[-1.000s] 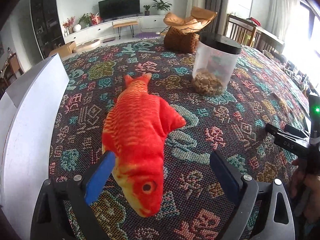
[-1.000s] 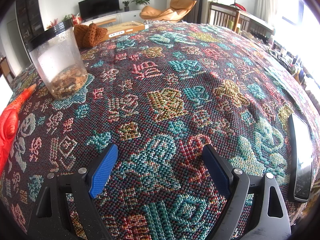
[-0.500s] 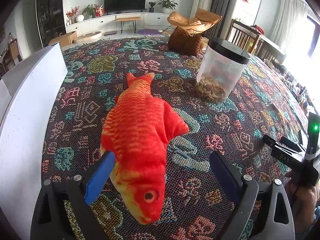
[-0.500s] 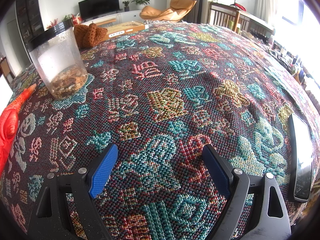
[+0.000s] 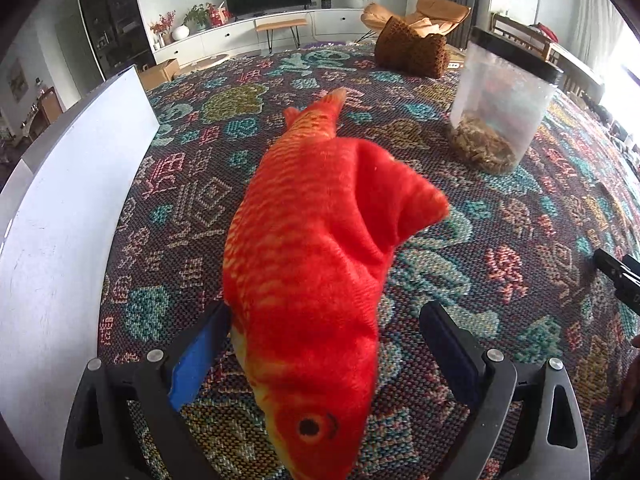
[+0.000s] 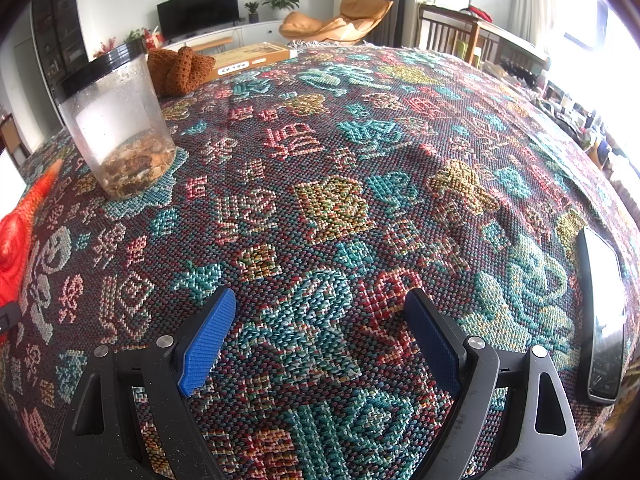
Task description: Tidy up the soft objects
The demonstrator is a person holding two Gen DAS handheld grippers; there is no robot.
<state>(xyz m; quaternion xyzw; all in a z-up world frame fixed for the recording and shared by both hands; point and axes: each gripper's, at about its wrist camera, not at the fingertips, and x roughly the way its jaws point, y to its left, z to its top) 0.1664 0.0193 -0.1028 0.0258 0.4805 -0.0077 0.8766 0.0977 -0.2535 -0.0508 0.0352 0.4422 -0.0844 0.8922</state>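
A red-orange plush fish (image 5: 316, 248) lies on the patterned tablecloth (image 5: 520, 240), head toward the camera. My left gripper (image 5: 324, 316) is open and straddles the fish's front half; the left blue pad (image 5: 200, 356) is against its side, while the right pad (image 5: 448, 348) stands a little apart. In the right wrist view the fish (image 6: 14, 240) shows only at the left edge. My right gripper (image 6: 320, 298) hovers open over bare cloth with nothing between its fingers. A brown knitted soft object (image 5: 412, 50) (image 6: 180, 66) sits at the far end.
A white box wall (image 5: 60, 220) runs along the left. A clear jar with a black lid (image 5: 500, 108) (image 6: 118, 120) holds brown bits. A phone (image 6: 602, 312) lies at the right. A flat yellow box (image 6: 252, 58) lies behind the knitted object.
My left gripper has moved forward and lower over the fish, so its head now sits between the fingers. The right gripper has not moved.
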